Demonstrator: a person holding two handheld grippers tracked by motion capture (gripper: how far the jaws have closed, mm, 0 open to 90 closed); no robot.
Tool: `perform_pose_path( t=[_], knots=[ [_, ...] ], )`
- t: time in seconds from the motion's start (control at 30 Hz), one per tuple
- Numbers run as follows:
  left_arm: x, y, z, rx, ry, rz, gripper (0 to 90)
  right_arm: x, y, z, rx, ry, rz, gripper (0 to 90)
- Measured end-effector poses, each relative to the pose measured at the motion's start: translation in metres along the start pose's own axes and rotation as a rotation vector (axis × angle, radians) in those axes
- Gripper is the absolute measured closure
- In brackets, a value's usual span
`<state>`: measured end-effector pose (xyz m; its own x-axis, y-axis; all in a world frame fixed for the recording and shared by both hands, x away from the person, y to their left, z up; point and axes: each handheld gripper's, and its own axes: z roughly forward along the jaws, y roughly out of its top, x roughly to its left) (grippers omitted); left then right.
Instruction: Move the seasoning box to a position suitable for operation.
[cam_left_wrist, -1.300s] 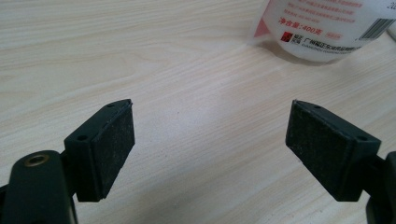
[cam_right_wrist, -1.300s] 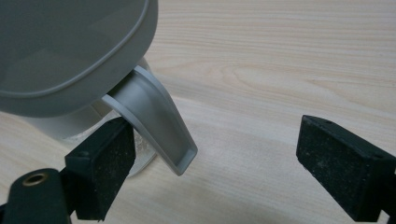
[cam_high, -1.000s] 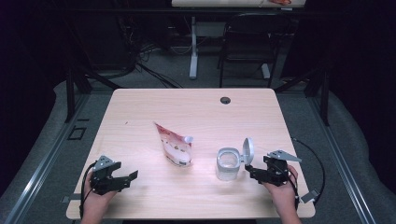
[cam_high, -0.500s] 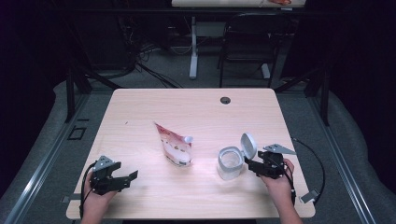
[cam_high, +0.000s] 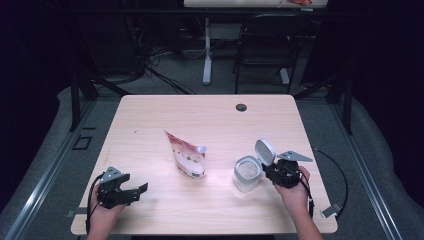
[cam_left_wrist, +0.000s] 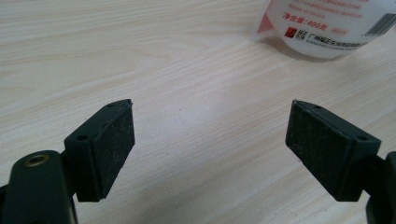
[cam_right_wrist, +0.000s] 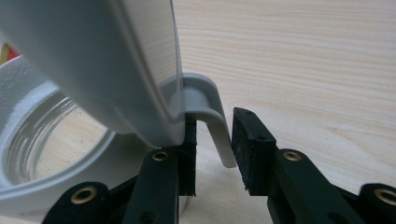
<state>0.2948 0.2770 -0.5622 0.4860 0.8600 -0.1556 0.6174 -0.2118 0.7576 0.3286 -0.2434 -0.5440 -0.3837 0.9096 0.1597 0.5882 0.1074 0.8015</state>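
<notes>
Left gripper (cam_high: 131, 192) fingers spread wide; right gripper (cam_high: 270, 171) fingers nearly closed.

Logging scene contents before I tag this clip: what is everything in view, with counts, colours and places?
Table: one, light wood, centre.
Refill pouch: one, white and red with a white spout, lying mid-table.
Jar: one, clear, empty, right of the pouch.
Jar lid: one, grey, hinged open, upright.
Grommet hole: one, dark, far edge of the table.
Chair: one, black, behind the table.
Left gripper: black, open, near left edge, holding nothing.
Right gripper: black, jaws around the lid's grey tab.
Hands: two, one holding each gripper.
</notes>
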Motion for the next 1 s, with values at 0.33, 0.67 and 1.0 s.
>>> perform_pose_path(
  t=[0.33, 0.67, 1.0],
  knots=[
    [0.0, 0.0, 0.001, 0.008, -0.001, -0.001, 15.7, 0.003, 0.004, 0.009, -0.008, 0.02, -0.015, 73.0],
    [0.001, -0.001, -0.001, 0.006, 0.003, -0.003, 15.7, 0.002, 0.003, 0.001, -0.025, -0.013, 0.02, 55.5],
    [0.001, 0.0, -0.002, 0.006, 0.003, -0.005, 15.7, 0.001, -0.009, -0.032, -0.053, -0.004, 0.068, 59.7]
  ],
)
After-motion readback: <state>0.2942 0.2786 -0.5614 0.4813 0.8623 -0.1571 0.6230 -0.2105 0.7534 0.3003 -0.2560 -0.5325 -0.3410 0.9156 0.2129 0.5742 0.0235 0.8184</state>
